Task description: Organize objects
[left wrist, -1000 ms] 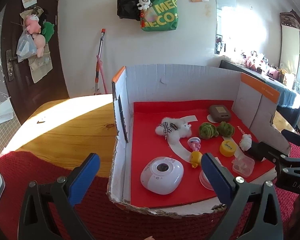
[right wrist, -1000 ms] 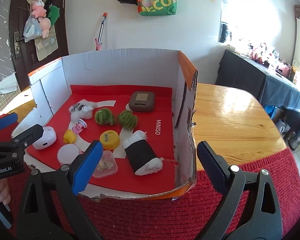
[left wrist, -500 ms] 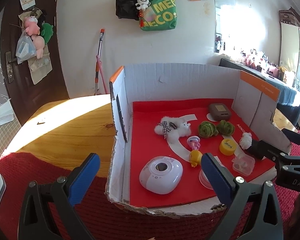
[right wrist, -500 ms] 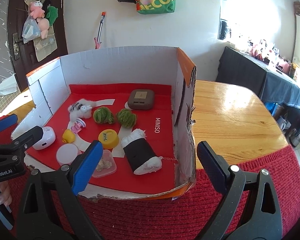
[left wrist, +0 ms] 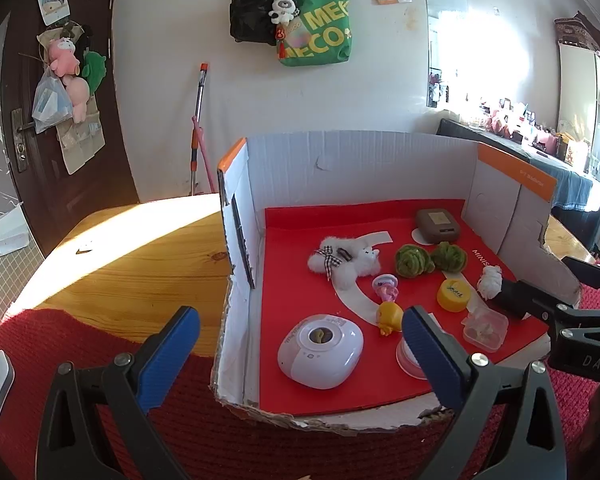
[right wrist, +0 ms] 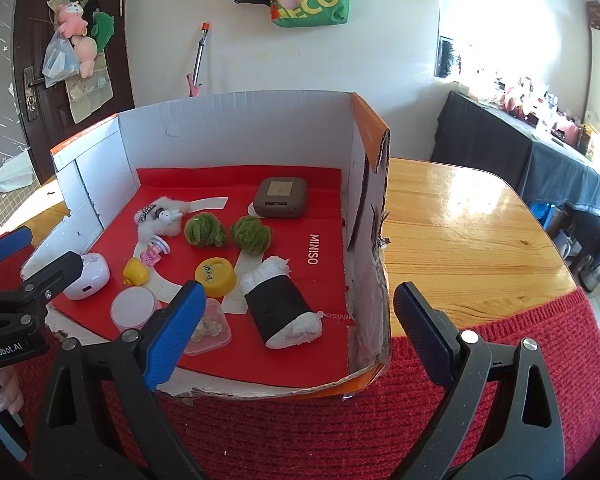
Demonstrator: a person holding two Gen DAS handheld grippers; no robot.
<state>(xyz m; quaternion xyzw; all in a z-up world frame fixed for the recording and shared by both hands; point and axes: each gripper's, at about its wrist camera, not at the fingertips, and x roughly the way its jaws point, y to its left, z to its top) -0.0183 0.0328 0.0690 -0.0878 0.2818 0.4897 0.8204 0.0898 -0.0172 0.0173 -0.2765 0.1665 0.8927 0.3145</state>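
Left gripper (left wrist: 300,338) and right gripper (right wrist: 296,316), each with jaws spread wide and nothing between the blue pads; neither touches any object. Both hang at the near, torn front edge of the cardboard box (right wrist: 236,128), above the red knitted mat (right wrist: 500,352) that covers the near part of the wooden table (right wrist: 460,232). All the small objects lie inside the box on its red liner (right wrist: 324,308). Nearest the left gripper: the white rounded device (left wrist: 320,348), just ahead between its fingers, with the yellow duck (left wrist: 389,315) and pale round lid (right wrist: 135,307) slightly to its right. Nearest the right gripper: the clear plastic case (right wrist: 210,326) beside its left finger, the yellow cap (right wrist: 215,276), and the black-and-white roll (right wrist: 282,308), whose long axis runs from far-left to near-right, oblique to the gripper's line of closing. Farther back lie two green pompoms (right wrist: 228,232), a white plush (right wrist: 162,218), a pink trinket (right wrist: 155,251) and a brown case (right wrist: 281,198). The arrangement fits either objects already gathered into the box or objects awaiting sorting; the views do not settle which.
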